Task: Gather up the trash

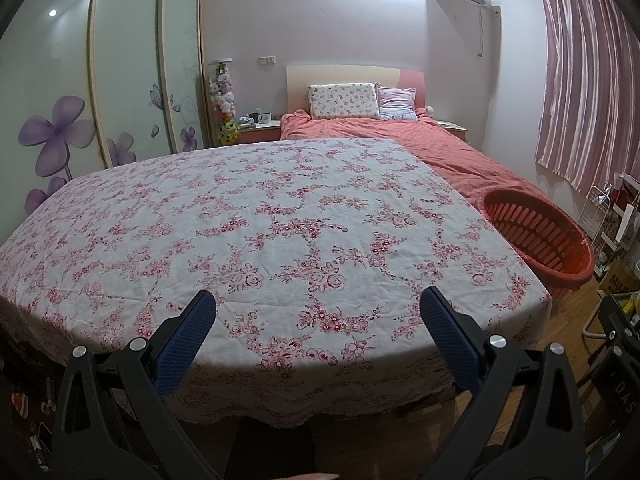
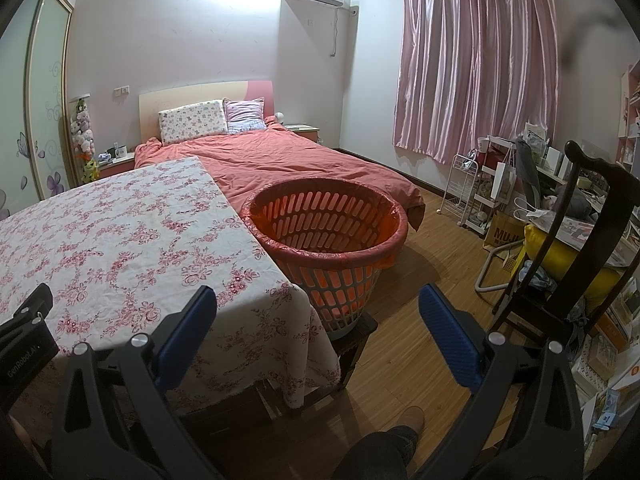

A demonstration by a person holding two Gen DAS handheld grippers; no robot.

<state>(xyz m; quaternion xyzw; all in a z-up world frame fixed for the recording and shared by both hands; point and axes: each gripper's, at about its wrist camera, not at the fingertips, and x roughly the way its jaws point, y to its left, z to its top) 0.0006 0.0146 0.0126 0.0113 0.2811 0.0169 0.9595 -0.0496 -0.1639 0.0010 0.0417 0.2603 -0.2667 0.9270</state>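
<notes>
A table under a white cloth with red flowers (image 1: 280, 216) fills the left wrist view; it also shows in the right wrist view (image 2: 120, 240). No trash shows on it. A red slatted basket lined with a red bag (image 2: 326, 224) stands on a low stool at the table's right end; its rim also shows in the left wrist view (image 1: 538, 236). My left gripper (image 1: 318, 308) is open and empty over the table's near edge. My right gripper (image 2: 318, 306) is open and empty, in front of the basket. The left gripper's body (image 2: 24, 332) shows at the left edge.
A bed with a red quilt (image 2: 288, 160) lies behind the table. A dark wooden chair (image 2: 576, 248) with a yellow bundle, a white wire rack (image 2: 466, 184) and cluttered shelves stand at the right. Wooden floor (image 2: 420, 272) lies between the basket and the chair.
</notes>
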